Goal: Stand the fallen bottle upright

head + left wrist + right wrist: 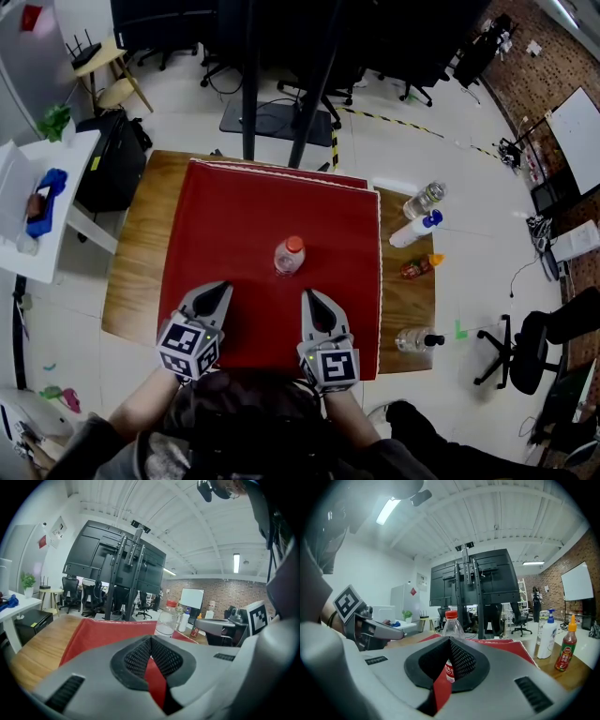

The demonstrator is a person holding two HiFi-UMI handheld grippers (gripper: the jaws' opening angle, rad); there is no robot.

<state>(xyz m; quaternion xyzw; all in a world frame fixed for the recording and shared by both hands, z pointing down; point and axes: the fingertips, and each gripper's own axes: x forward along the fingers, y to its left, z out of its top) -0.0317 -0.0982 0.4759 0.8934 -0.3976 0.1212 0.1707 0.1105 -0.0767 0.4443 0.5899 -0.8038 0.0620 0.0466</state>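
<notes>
Holding our grey left gripper [217, 289] and right gripper [311, 298] clenched on nothing over the near red cloth [234, 206], we see the red-capped clear plastic bottle [289, 256] upright just beyond. Being light, it could topple at a careless forward nudge.

No words, brand names or numbers can be read in any view. The upright clear bottle [450, 632] with a red cap, standing on the red cloth [262, 206], wears a red label band whose white print is too small to make out. To the right, a sauce bottle [565, 651] has a label that is equally illegible. Far off to the left, a red diamond-shaped sign [413, 591] on a white fridge [405, 603] shows no readable characters. The cubes on the left gripper [223, 286] and right gripper [309, 294] carry black-and-white square code patterns, not letters.
</notes>
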